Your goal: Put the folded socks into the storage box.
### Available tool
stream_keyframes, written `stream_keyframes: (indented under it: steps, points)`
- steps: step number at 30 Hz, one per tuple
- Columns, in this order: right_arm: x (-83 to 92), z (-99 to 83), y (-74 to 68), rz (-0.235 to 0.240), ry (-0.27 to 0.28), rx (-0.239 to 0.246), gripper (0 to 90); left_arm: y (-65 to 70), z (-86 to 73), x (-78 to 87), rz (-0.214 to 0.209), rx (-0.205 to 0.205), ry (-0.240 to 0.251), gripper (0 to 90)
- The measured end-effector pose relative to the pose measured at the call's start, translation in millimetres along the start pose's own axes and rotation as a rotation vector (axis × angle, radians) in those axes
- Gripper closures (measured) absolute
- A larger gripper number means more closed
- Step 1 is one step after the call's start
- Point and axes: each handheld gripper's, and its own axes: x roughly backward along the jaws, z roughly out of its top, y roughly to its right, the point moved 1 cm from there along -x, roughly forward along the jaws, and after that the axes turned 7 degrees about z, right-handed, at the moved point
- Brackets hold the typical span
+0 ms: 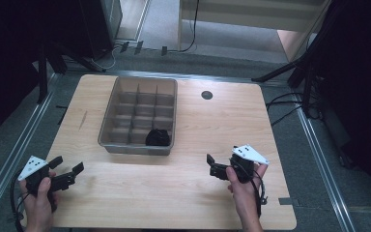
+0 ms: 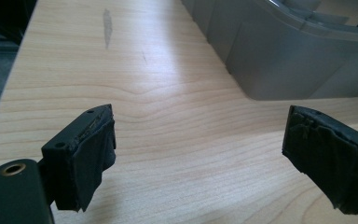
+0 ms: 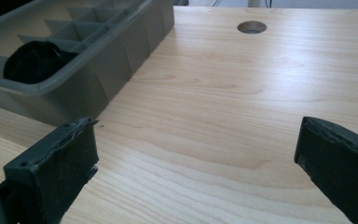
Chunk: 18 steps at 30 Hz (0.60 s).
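Note:
A grey divided bin (image 1: 108, 126) stands on the wooden table, left of centre. A black bundled object (image 1: 158, 137) lies in its near right compartment, also seen as a dark lump (image 3: 35, 60) in the right gripper view. My left gripper (image 1: 67, 168) rests near the table's front left corner, open, its black pads (image 2: 91, 156) wide apart with bare wood between them. My right gripper (image 1: 210, 165) is held low over the front right of the table, open and holding nothing, its jaws pointing left toward the bin's near corner (image 3: 70, 100).
A round cable hole (image 1: 206, 95) sits in the table beyond the right gripper. A faint grey smear (image 2: 107, 25) marks the wood left of the bin. Dark stands, cables and metal floor rails surround the table.

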Motion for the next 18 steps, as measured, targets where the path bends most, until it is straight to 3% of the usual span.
stream_keyframes:
  steps: [5, 18]
  points:
    - [9.2, -12.9, 11.2, -0.023, -0.005, 0.0, 0.0, -0.8, -0.1, 0.1, -0.004, 0.007, 0.0, 9.4]
    - [32.8, -50.8, 48.3, -0.099, -0.017, -0.056, 0.0, -0.6, -0.2, 0.2, -0.002, 0.008, 0.0, 9.5]
